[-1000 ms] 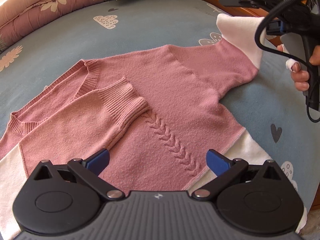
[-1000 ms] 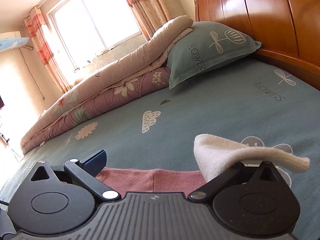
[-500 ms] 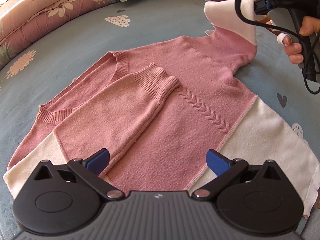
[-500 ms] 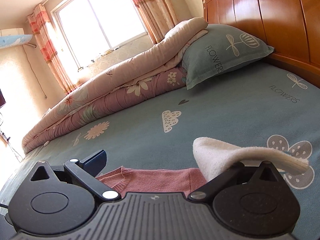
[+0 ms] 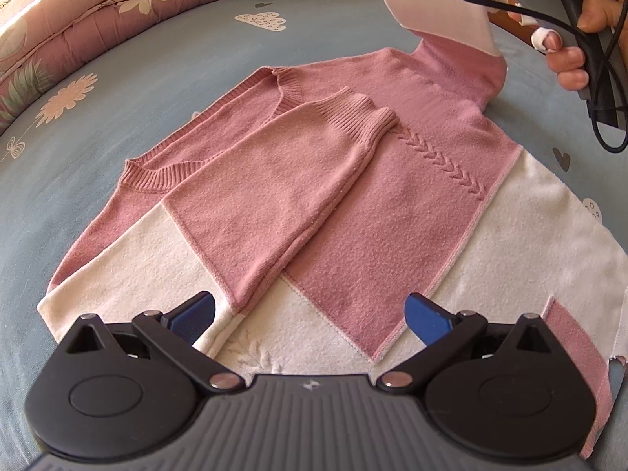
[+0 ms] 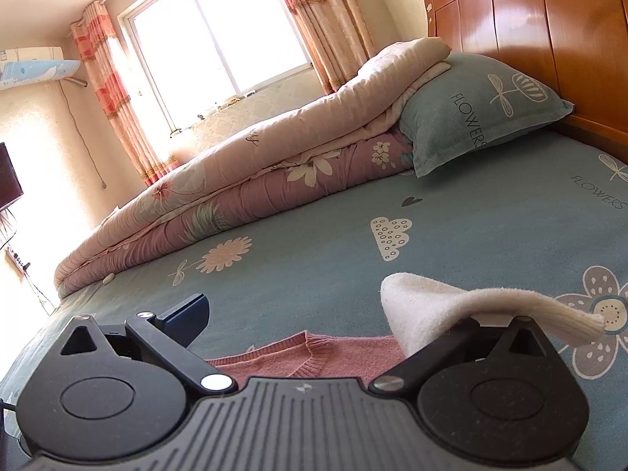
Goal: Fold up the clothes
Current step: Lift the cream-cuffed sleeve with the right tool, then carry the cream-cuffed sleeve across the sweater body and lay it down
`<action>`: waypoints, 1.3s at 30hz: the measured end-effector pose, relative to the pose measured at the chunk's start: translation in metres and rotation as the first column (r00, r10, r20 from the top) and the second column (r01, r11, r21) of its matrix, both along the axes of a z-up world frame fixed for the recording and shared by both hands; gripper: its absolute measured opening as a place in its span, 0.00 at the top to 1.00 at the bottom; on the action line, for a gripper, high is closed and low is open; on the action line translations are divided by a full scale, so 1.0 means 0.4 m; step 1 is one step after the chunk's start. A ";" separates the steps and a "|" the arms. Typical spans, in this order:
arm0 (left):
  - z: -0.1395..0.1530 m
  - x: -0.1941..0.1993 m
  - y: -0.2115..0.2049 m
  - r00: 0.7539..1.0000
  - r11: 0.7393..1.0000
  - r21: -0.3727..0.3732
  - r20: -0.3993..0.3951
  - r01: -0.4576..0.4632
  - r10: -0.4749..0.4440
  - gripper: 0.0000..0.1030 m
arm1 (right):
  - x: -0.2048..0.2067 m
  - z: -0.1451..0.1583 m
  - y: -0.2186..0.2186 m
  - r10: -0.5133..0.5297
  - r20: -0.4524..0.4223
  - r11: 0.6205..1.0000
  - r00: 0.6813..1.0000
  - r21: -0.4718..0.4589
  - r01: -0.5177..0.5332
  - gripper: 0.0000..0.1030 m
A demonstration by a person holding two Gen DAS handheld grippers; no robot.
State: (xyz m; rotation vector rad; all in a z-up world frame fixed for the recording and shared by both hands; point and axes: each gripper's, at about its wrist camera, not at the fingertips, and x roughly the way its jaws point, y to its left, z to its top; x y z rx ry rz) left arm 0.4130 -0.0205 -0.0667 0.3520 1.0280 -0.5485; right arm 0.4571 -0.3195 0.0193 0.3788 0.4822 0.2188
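Observation:
A pink and white sweater (image 5: 353,212) lies flat on the blue bed sheet (image 5: 157,78), one pink sleeve (image 5: 282,180) folded across its chest. My left gripper (image 5: 310,314) hovers open over the white hem, with nothing between its fingers. The other sleeve is lifted at the far right, its white cuff (image 5: 443,4) hanging from my right gripper, which a hand (image 5: 569,59) holds. In the right wrist view the right gripper (image 6: 310,314) stands with its jaws wide apart. The white cuff (image 6: 451,306) drapes over its right finger, above the pink neckline (image 6: 314,357).
A rolled floral quilt (image 6: 255,180) lies along the far side of the bed, beside a blue pillow (image 6: 471,117). A wooden headboard (image 6: 549,39) rises at the right. A black cable (image 5: 604,90) hangs from the right gripper. Bare sheet surrounds the sweater.
My left gripper has drawn back toward the hem, so the whole sweater now shows. The right gripper has carried the white cuff higher and inward over the shoulder.

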 end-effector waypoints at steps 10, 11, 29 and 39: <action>-0.007 -0.030 0.071 1.000 1.000 -0.009 -0.020 -0.024 0.023 0.01 | 0.010 0.010 0.135 0.100 0.005 0.995 0.995 -0.015 -0.100 0.00; -0.009 -0.032 0.076 0.999 1.000 -0.010 -0.022 -0.028 0.028 0.01 | 0.009 0.008 0.148 0.109 0.003 0.994 0.994 -0.018 -0.109 0.00; -0.033 -0.070 0.151 0.996 0.997 -0.021 -0.041 -0.080 0.079 0.01 | 0.038 -0.061 0.309 0.234 -0.114 0.967 0.966 -0.080 -0.243 0.00; -0.043 -0.074 0.181 0.993 0.994 -0.028 -0.058 -0.105 0.104 0.01 | 0.047 -0.112 0.388 0.294 -0.192 0.933 0.936 -0.153 -0.325 0.00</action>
